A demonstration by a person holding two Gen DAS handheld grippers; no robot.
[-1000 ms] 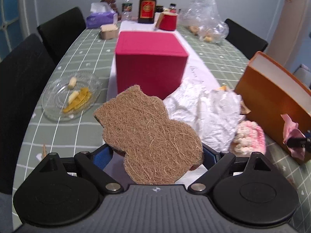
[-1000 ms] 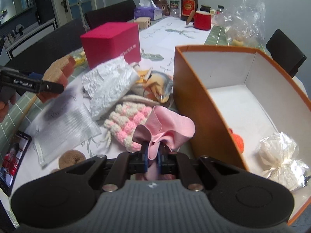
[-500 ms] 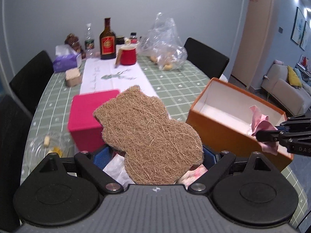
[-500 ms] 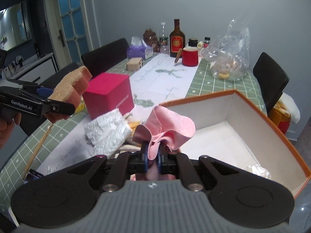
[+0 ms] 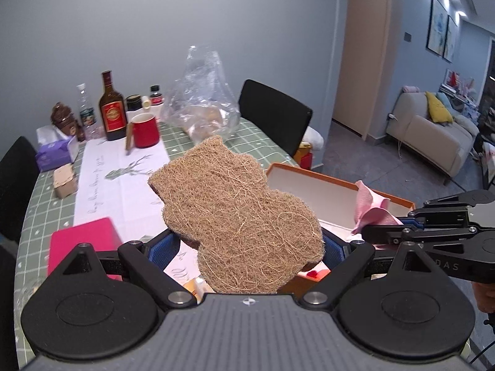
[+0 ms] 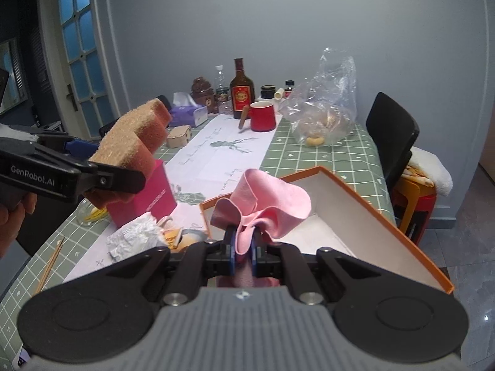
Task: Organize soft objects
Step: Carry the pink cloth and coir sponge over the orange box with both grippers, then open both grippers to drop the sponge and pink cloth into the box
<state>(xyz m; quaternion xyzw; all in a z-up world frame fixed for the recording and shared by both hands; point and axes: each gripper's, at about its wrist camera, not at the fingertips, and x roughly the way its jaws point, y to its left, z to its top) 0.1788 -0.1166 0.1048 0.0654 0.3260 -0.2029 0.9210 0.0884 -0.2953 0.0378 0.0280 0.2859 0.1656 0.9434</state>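
Both grippers carried soft items above the surface (image 6: 309,154): the left gripper (image 5: 247,247) clamped a fibrous scrubbing sponge (image 5: 238,216), the right gripper (image 6: 244,247) pinched a pink cloth (image 6: 266,204) at the orange box (image 6: 355,213), apparently for dropping in.

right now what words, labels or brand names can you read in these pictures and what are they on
"GenRobot.AI": white letters on the side of the left gripper, seen from the right wrist view.
"DAS": letters on the right gripper, cut off, seen from the left wrist view.
Pink box: white lettering up its side, too blurred to read.
Brown bottle: red label, too small to read.
White table runner: cursive script, unreadable.
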